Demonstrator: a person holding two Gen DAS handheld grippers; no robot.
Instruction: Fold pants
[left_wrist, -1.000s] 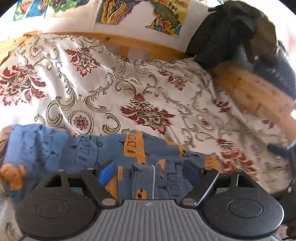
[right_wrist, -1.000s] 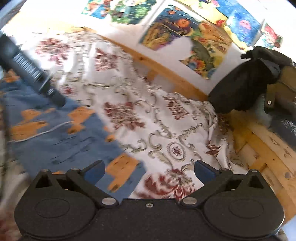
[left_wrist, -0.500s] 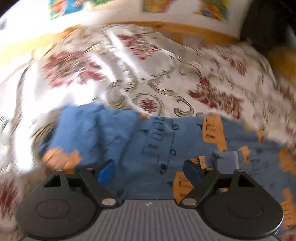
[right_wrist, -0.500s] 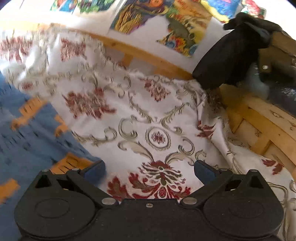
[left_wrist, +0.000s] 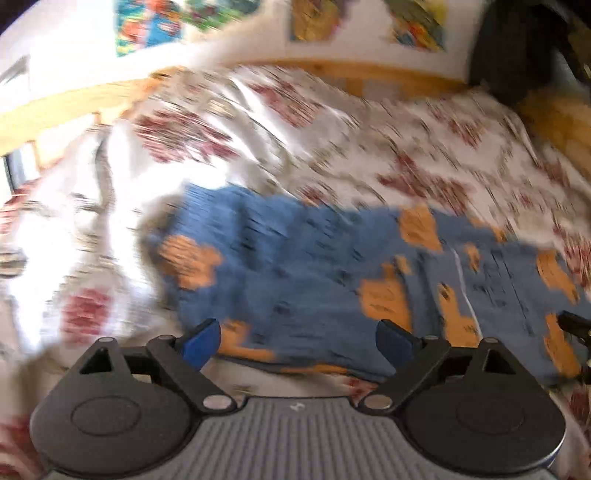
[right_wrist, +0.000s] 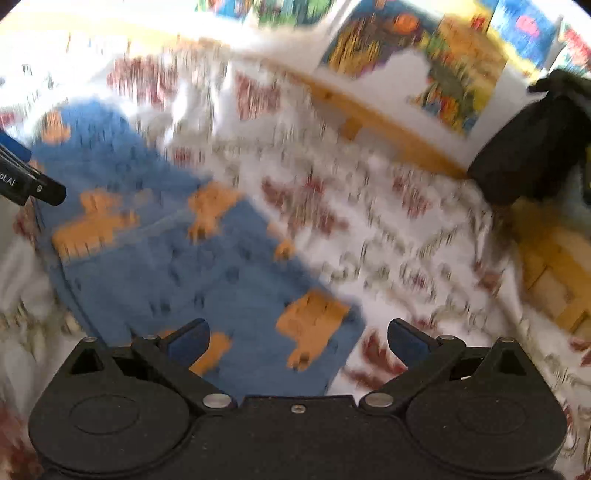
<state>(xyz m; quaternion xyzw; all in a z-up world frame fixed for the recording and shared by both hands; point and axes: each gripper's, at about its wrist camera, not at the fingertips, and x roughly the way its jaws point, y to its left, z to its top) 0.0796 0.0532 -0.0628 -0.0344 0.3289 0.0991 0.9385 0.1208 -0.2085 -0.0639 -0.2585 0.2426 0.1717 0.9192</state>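
Fingers (left_wrist: 201, 341) of both grippers spread, empty, over pants (left_wrist: 314, 273) on bed (left_wrist: 424, 155); long axis left-right; left gripper (left_wrist: 297, 341) at near hem, right gripper (right_wrist: 297, 339) at corner.

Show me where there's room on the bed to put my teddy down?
The flowery bedspread is bare between the blue pants and the wooden bed rail, up to the black bag. The near left is crowded: pants fill it, with both open grippers, left and right, above them.
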